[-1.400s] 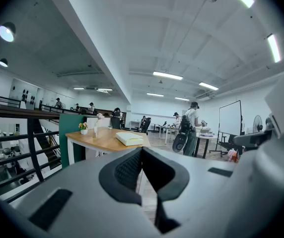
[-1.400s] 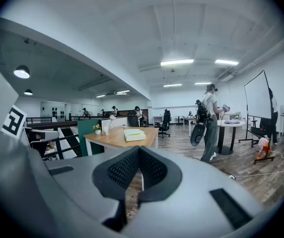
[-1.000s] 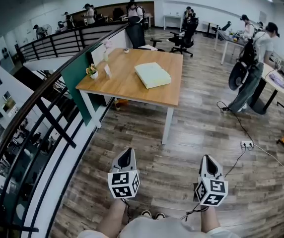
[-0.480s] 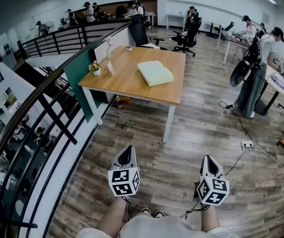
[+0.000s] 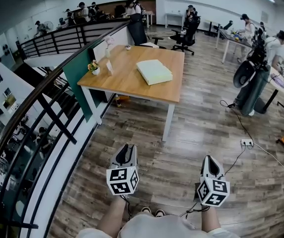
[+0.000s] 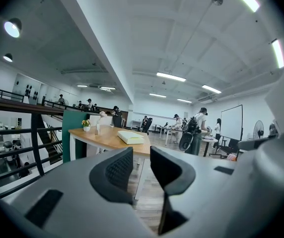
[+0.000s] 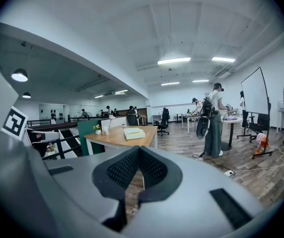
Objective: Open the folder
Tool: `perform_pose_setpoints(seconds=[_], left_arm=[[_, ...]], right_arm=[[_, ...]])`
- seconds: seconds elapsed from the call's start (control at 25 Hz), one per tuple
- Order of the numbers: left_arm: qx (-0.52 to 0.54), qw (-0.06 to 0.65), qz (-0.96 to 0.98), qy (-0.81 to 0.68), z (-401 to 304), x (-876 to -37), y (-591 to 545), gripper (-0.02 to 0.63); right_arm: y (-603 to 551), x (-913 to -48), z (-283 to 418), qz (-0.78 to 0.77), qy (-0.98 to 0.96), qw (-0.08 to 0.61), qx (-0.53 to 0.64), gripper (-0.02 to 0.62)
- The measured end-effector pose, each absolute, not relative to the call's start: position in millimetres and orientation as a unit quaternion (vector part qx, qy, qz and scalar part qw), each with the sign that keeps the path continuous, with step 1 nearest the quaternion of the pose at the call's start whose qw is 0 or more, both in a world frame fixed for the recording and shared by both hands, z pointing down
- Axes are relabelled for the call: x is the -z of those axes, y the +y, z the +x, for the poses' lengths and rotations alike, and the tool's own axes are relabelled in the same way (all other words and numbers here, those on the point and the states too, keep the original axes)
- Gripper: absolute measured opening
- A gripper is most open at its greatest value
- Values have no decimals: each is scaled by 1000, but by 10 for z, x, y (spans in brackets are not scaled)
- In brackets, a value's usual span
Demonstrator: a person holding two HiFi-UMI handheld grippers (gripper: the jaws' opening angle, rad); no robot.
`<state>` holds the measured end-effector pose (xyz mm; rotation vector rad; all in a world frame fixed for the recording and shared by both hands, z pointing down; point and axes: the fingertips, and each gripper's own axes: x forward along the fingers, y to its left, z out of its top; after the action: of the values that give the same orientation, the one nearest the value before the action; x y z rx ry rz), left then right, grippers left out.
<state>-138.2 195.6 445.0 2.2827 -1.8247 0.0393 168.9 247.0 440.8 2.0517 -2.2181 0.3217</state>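
Since the earlier frame: the jaws of the left gripper have just been opening from pressed together. They now stand a little apart, with nothing between them but the floor beyond. Neither gripper has otherwise shifted in the head view. The person at the far right has bent further over the desk there.

Left gripper: narrow gap between the ribbed pads, no contact with anything.

Right gripper: in its own view the pads meet at the tips, pressed together, nothing pinched.

I hold both grippers low and near, side by side above the wood-plank floor, well apart from the work surface.

Folder: pale, closed, lying flat on the wooden table in the far middle, towards the table's right side. Also seen from the left gripper view and the right gripper view.

Small flower pot at the table's left edge, well apart from the folder. Dark railing runs along the left. Power strip with a cable on the floor at right.
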Motion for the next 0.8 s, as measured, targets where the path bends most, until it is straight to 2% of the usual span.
perform_pose_setpoints(seconds=[0.24,0.4,0.8], left_arm=[[-20,109,783,-612,-1357,-4502,1949,166],[-1,120,793,-597,-1317,-4505,1989,264],[3,102,818,-566,-1301,-4456,1968,392]], right_arm=[[2495,-4408,1692,676,-727,54,-104,1],[2531,-4424,1701,678,-725,59,-105,0],[2510,-4441,1674,683,-719,67,-107,2]])
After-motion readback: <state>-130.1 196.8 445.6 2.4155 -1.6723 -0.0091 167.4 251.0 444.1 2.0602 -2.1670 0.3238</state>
